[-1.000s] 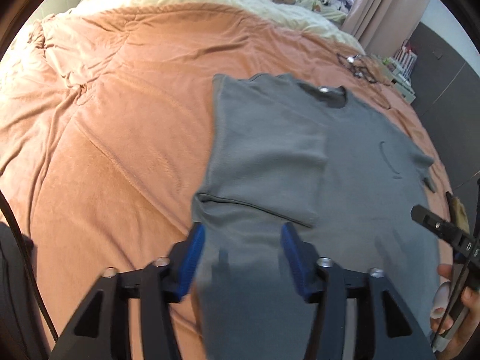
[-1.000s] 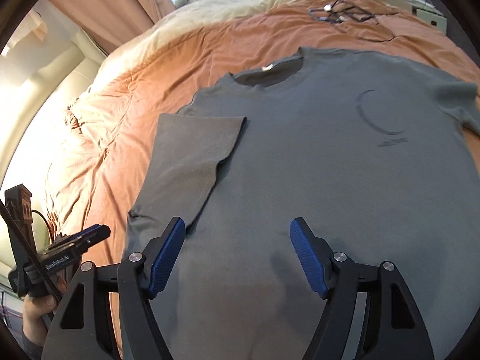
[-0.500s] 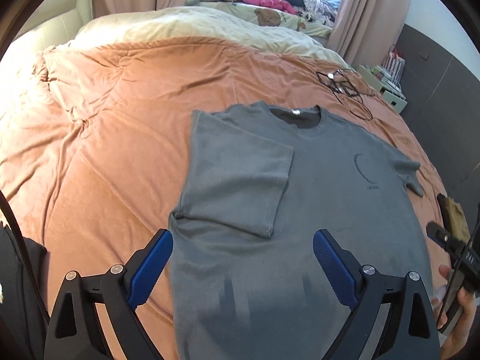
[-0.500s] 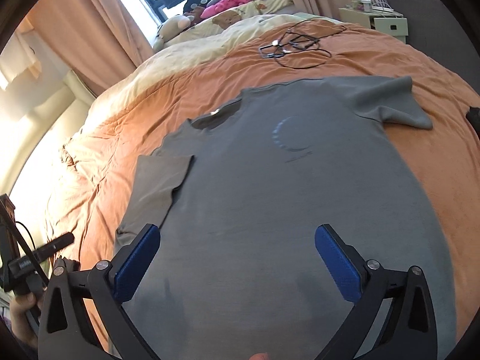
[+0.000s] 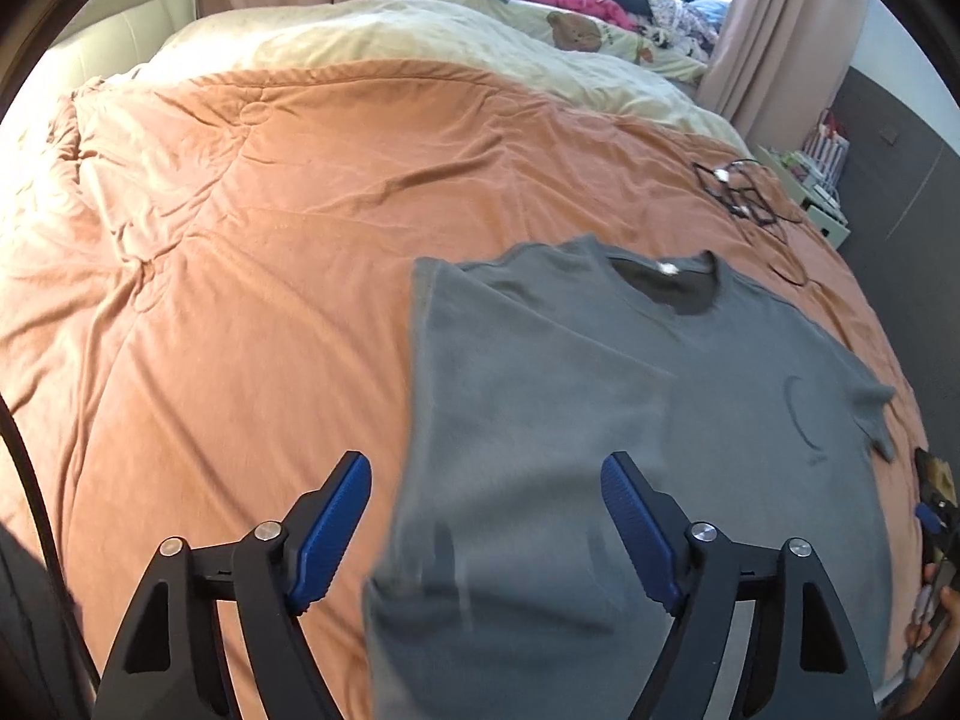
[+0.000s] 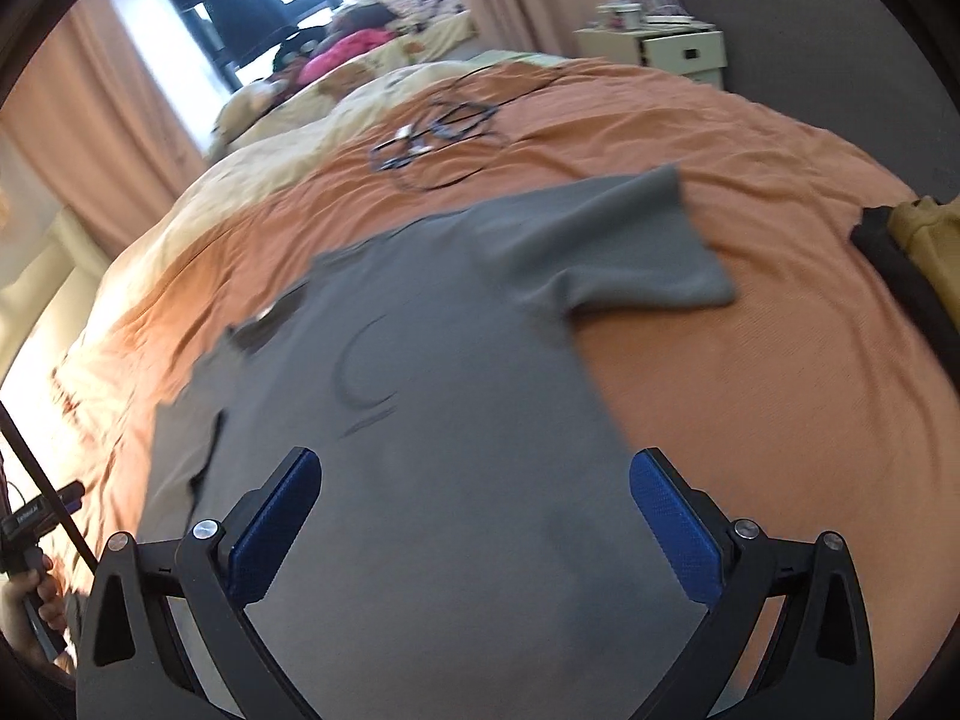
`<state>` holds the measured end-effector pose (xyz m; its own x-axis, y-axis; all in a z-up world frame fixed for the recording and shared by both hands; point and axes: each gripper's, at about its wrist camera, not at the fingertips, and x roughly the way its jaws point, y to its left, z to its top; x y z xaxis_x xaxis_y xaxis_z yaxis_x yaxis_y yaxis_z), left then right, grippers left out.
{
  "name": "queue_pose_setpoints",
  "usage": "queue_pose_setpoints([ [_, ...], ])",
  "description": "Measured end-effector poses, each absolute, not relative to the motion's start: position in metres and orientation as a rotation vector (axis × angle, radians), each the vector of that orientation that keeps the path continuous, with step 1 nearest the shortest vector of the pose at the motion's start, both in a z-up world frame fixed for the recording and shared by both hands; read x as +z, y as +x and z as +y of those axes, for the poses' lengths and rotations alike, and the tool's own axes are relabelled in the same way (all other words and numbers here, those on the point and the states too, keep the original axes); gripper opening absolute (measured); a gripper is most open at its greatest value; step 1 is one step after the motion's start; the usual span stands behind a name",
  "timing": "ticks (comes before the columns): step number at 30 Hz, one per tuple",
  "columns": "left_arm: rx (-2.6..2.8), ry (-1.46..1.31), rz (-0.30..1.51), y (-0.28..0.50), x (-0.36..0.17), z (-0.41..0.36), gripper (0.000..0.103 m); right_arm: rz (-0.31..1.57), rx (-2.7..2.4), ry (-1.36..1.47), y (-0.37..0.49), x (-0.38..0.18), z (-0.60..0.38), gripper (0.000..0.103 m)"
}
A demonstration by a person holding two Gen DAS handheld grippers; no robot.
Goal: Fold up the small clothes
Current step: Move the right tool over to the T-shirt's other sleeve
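Grey T-shirt point(image 5: 600, 420) lying front-up on the orange quilt point(image 5: 240, 270) of a bed, collar toward the cream bedding point(image 5: 420, 36) at the head. In the left wrist view, the shirt's left-hand sleeve is folded inward over the chest, giving that side a straight edge; the opposite sleeve point(image 6: 612, 252) lies spread flat on the quilt, as the right wrist view shows. A dark crescent print point(image 6: 360, 372) marks the chest. Left tool point(image 5: 486, 534): jaws wide apart, holding nothing, poised above the lower left part of the shirt, one blue pad over quilt and one over fabric. Right tool point(image 6: 474, 528): jaws likewise wide and holding nothing, above the lower right body of the shirt. Whether either tool touches the fabric cannot be told, since both views are motion-blurred. A tangle of dark cables point(image 6: 438, 126) lies on the quilt beyond the collar, well apart from the shirt. A yellow-and-black item point(image 6: 918, 258) sits at the quilt's right edge.
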<state>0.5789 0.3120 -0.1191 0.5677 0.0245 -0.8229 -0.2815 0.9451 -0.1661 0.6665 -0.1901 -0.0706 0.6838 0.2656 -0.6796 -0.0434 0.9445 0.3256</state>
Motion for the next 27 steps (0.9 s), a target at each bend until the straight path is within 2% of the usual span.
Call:
queue_pose_setpoints([
  [10, 0.190, -0.284, 0.967, 0.649, -0.151, 0.357, 0.074, 0.815, 0.056, 0.327, 0.713, -0.082, -0.221, 0.102],
  [19, 0.160, -0.224, 0.993, 0.698, -0.177, 0.366, 0.072, 0.795, -0.007, 0.357, 0.732, -0.085, -0.239, 0.101],
  [25, 0.164, -0.158, 1.041, 0.724, -0.199, 0.365, 0.052, 0.783, -0.042, 0.347, 0.737, -0.085, -0.245, 0.101],
  [26, 0.164, -0.158, 1.048, 0.727, -0.202, 0.366, 0.039, 0.783, -0.043, 0.351, 0.739, -0.085, -0.246, 0.101],
  [27, 0.167, -0.160, 1.056, 0.728, -0.204, 0.368, 0.021, 0.782, -0.048, 0.356, 0.740, -0.086, -0.247, 0.101],
])
